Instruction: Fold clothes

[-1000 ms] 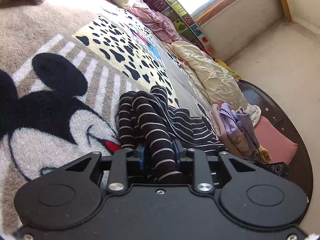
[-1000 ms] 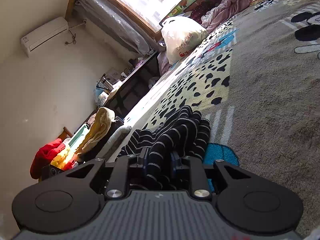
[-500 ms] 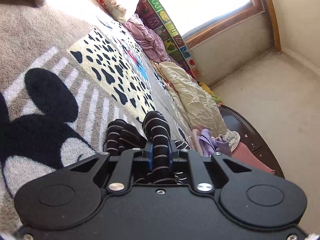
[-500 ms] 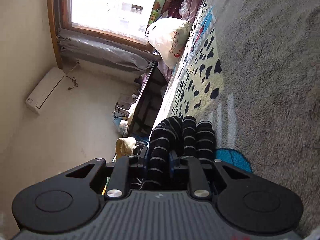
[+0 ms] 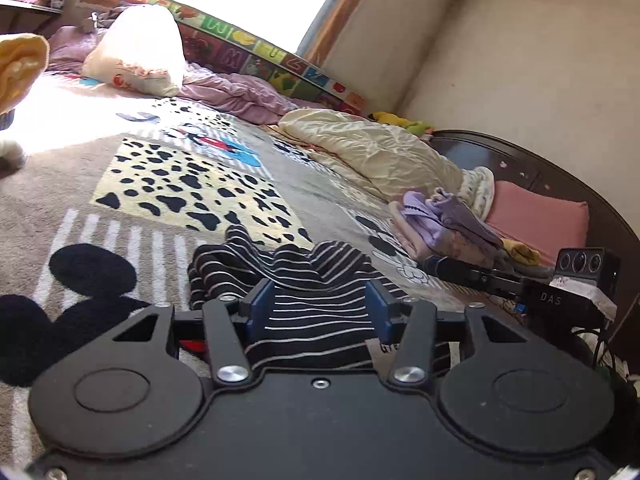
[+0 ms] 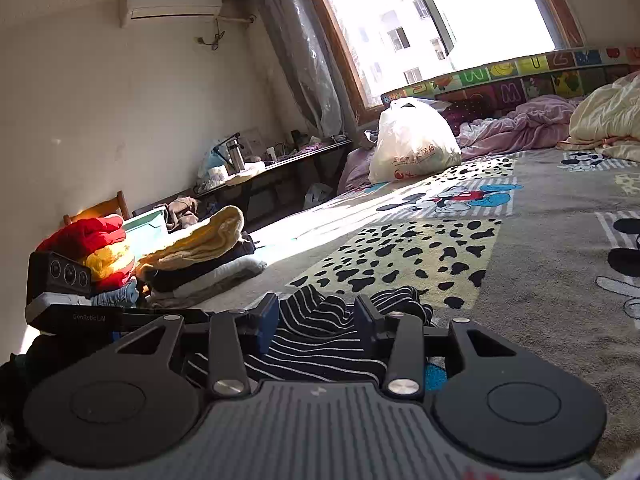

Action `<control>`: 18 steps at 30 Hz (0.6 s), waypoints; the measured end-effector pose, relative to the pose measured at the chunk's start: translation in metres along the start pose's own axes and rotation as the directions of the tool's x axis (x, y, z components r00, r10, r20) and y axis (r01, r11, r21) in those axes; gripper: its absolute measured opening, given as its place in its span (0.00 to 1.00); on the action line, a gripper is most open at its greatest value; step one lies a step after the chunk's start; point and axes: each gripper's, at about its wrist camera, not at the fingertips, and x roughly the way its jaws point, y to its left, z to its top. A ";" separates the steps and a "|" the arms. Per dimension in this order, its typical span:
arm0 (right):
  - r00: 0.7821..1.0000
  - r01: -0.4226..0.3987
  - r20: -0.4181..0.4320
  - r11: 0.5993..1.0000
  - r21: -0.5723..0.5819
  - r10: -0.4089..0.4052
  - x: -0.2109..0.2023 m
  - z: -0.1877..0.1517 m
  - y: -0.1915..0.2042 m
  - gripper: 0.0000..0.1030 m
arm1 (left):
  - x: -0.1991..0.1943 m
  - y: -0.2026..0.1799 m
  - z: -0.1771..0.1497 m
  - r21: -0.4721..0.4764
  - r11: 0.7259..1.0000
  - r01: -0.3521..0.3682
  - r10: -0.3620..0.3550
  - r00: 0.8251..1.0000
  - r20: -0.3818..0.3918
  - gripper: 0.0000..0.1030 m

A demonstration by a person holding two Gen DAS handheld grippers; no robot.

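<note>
The left gripper (image 5: 318, 300) and right gripper (image 6: 316, 312) are held wide apart over the striped top (image 5: 312, 312), which is laid bunched on the blanket (image 5: 120, 208), probably so it can be smoothed.

1. Black knit garment with thin white stripes (image 5: 308, 312), crumpled on the bed.
2. Plush grey-brown bed blanket (image 6: 560, 280) with a cream panel of black spots, white stripes and black-eared cartoon mouse figures in red and blue.
3. Matte black left gripper (image 5: 318, 306) with blue pads on the fingers (image 5: 259, 312).
4. Black right gripper (image 6: 318, 320) with a ribbed grey body.
5. Crumpled lilac sheet (image 5: 236, 96); pale cream quilt (image 5: 380, 156); flat pink pillow (image 5: 540, 220).
6. Folded purple and lavender clothes (image 5: 440, 224).
7. Red and yellow folded clothes (image 6: 96, 248).
8. White plastic bag with red print (image 6: 412, 144).
</note>
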 end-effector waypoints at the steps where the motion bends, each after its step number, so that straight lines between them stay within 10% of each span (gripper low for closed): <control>1: 0.999 0.007 -0.036 0.999 -0.035 -0.008 0.006 -0.006 0.006 0.41 | 0.007 -0.005 -0.004 0.035 0.999 0.011 -0.010 0.999 -0.031 0.47; 6: 0.982 0.070 -0.173 0.997 -0.028 -0.073 0.042 -0.041 -0.011 0.43 | 0.054 -0.012 -0.033 0.296 0.949 -0.110 0.158 0.977 -0.143 0.51; 13: 0.988 0.030 -0.150 1.000 -0.001 -0.030 0.032 -0.026 -0.007 0.46 | 0.043 -0.003 -0.024 0.277 0.959 -0.053 0.101 0.981 -0.163 0.51; 18: 0.993 0.056 -0.107 0.998 -0.038 -0.059 0.051 -0.011 -0.017 0.46 | 0.029 0.012 0.007 0.214 0.970 -0.118 0.117 0.993 0.020 0.49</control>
